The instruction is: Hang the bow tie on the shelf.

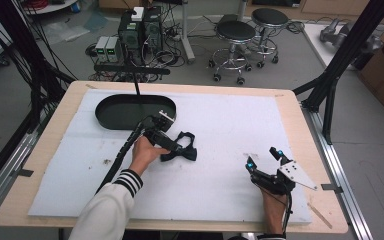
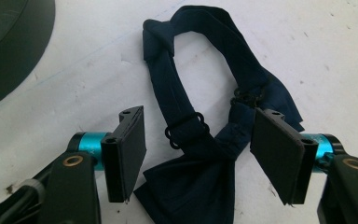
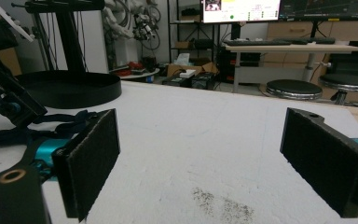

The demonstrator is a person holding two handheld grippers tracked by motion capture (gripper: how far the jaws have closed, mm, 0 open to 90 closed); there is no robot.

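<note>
**Layout around the bow tie**

The bow tie lies on the table mat; the oval tray sits behind it to the left, the left gripper over its left end, the right gripper well apart at its right

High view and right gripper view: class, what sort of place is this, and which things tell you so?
Probably a robotics lab: computer towers with tangled cables on the floor, a monitor over a desk, round stools.
</note>
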